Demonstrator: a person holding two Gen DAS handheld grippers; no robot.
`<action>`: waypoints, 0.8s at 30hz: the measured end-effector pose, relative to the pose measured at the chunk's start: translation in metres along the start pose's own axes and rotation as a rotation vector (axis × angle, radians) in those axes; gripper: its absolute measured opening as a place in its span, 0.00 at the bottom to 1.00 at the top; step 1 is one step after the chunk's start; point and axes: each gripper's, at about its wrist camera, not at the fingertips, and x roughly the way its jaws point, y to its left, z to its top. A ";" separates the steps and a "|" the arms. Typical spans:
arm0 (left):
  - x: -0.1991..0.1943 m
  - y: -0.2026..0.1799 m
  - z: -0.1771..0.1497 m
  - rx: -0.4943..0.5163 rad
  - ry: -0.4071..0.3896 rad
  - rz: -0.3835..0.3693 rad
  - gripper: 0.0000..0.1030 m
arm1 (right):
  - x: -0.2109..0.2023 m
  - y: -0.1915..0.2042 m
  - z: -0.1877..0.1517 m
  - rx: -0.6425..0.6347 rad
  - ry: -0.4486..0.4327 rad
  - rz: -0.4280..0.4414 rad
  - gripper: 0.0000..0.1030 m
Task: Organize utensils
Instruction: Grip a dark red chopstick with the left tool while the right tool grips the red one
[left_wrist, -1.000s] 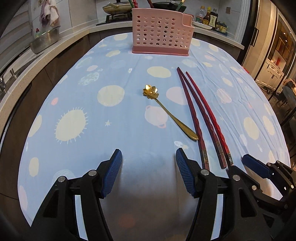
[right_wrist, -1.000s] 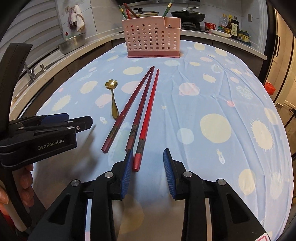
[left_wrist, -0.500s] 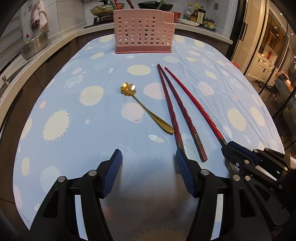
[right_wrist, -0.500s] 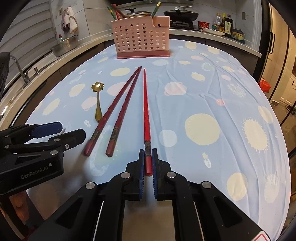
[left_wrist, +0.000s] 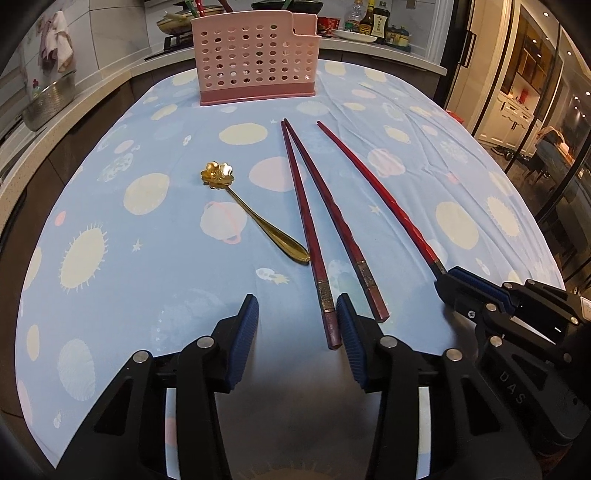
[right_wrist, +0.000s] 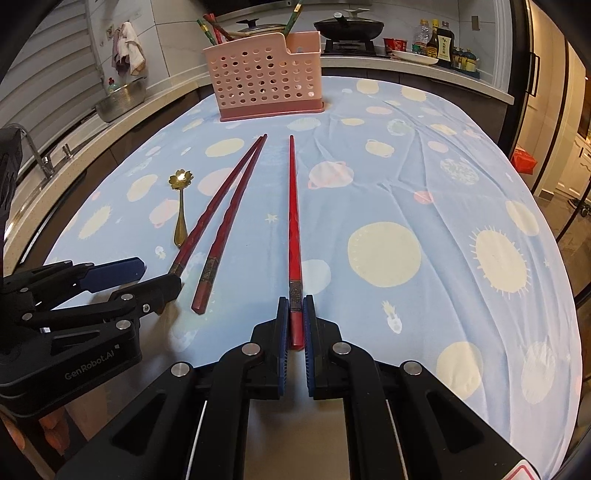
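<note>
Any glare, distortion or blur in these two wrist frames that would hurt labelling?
Left wrist view: strong fisheye bends the table edge; bright glare off the glass doors at right; utensils sharp. Right wrist view: same barrel bend; a hot glint on the gold spoon bowl; dark vignette in the corners.

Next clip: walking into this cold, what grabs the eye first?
The right gripper, its jaws shut on the near end of a bright red chopstick lying on the pale blue planet-print tablecloth. Left of it lie two dark red chopsticks and a gold flower-headed spoon; a pink perforated plastic utensil holder stands at the far edge.
</note>
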 end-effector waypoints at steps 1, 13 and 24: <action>0.000 0.001 0.000 -0.001 -0.003 -0.001 0.35 | 0.000 0.000 0.000 -0.002 0.000 -0.001 0.07; -0.004 0.006 -0.003 -0.009 0.009 -0.063 0.07 | -0.005 0.003 -0.002 0.000 -0.003 0.013 0.07; -0.037 0.007 0.003 -0.031 -0.023 -0.113 0.07 | -0.043 0.011 0.014 -0.002 -0.089 0.044 0.07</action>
